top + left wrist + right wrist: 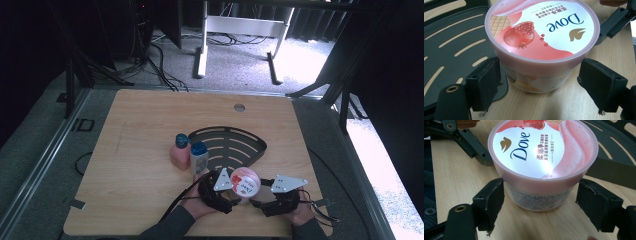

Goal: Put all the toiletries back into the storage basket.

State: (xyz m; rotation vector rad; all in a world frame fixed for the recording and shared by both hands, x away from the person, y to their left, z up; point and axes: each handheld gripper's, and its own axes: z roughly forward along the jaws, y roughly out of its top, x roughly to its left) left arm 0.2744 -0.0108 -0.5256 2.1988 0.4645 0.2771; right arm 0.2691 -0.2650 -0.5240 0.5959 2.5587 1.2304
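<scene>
Dove tub (243, 182) on table (140, 150) — both hand-held grippers (left (537, 85), right (540, 201)) spread wide around it, unclamped.

Dove tub (244, 182) is sitting on the table (140, 130) near its front edge, just before the slotted corner tray (235, 145). Left gripper (226, 192) is lying to the tub's left and right gripper (265, 192) to its right, each with jaws spread either side of it. Two capped bottles (190, 152) are standing side by side behind-left of the tub, just left of the tray.
</scene>
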